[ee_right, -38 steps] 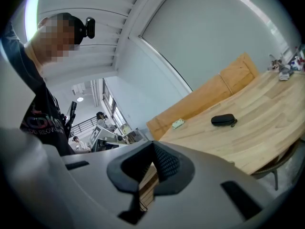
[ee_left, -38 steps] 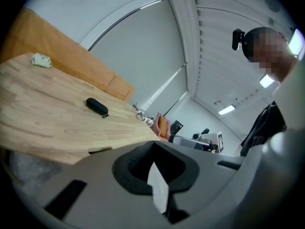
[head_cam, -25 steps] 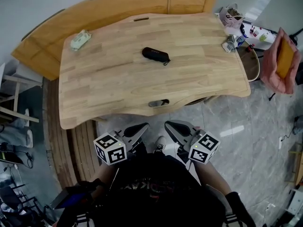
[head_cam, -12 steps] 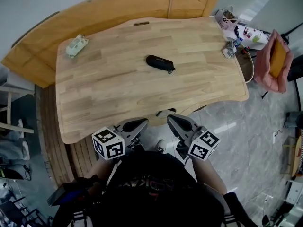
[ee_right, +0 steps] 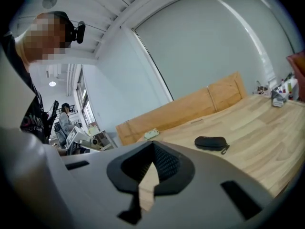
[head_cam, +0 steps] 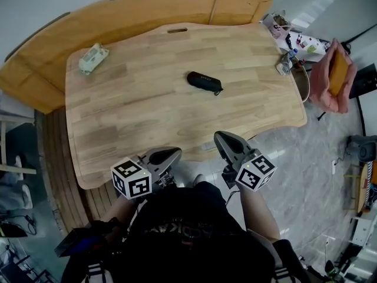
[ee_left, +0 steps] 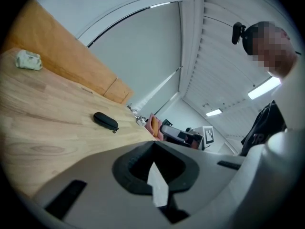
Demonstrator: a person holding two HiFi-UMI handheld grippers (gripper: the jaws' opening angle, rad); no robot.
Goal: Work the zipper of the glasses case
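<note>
Jaws are together on both our left gripper (head_cam: pixel 169 154) and our right gripper (head_cam: pixel 224 138), with nothing between them. The glasses case (head_cam: pixel 204 81) lies well apart from both, out ahead near the middle of the surface (head_cam: pixel 129 117). It is a dark, closed, oblong case lying flat. In the head view its long axis runs crosswise to our reach, tipped a little so that its right end sits nearer to us. A small loop (head_cam: pixel 219 91) hangs off that right end, and we take it to be the zipper's pull. Seen from above, the case falls between the lines of the two grippers, closer to the right one's line, so we judge the right gripper nearer and better placed for the loop end. That would leave the left gripper to steady the far-left end. Both grippers sit at the near edge of the surface and point roughly level across it. We would have to reach forward over bare wood to get there, and nothing stands in the way. A pale packet (head_cam: pixel 93 58) rests at the far left corner, and a heap of small clutter (head_cam: pixel 288 52) sits at the far right corner. A curved wooden bench (head_cam: pixel 118 10) wraps the far side. A pink bag (head_cam: pixel 333 78) sits off to the right above the grey marbled floor (head_cam: pixel 318 158), and pale walls close the room.
</note>
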